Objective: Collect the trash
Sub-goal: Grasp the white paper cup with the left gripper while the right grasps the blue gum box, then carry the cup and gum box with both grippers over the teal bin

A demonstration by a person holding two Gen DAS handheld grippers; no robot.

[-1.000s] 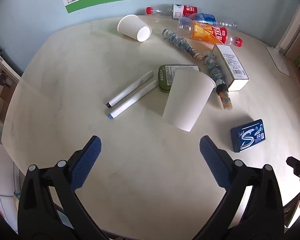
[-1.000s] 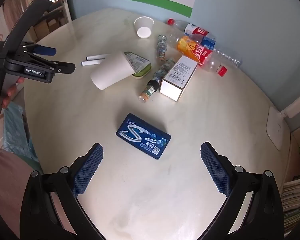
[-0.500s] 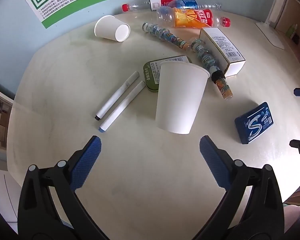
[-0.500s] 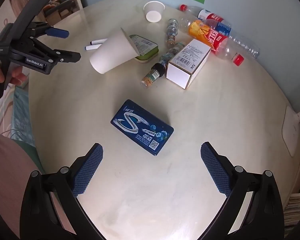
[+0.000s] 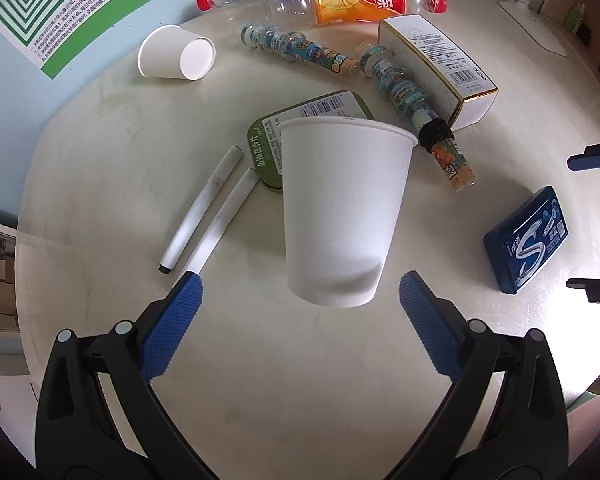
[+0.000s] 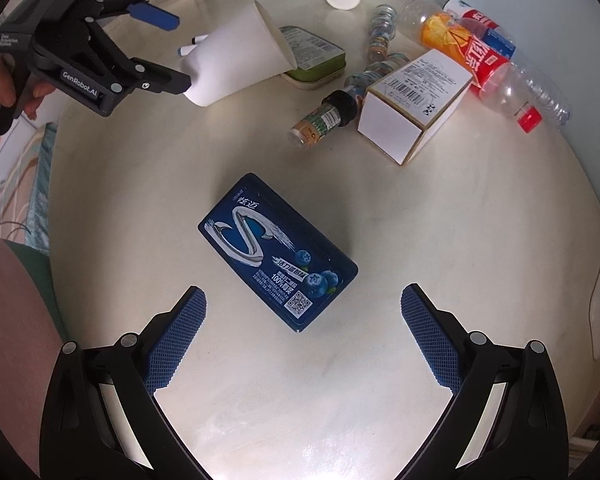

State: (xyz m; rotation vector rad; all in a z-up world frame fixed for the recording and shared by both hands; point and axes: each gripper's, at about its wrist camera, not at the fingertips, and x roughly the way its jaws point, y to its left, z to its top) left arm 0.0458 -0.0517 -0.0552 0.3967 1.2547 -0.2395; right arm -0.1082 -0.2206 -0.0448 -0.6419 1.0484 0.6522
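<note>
Left tongs (image 5: pixel 299 292) gape just short of paper cup's (image 5: pixel 340 208) base.

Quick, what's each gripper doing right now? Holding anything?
Left gripper: open, holding nothing, its fingers on either side of the large paper cup's base.
Right gripper: open, holding nothing, above the blue gum pack.

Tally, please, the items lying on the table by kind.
Paper cups: 2
Markers: 2
Plastic bottles: 3
Patterned tubes: 2
Green tin: 1
White carton: 1
Blue gum pack: 1
Total: 12
</note>
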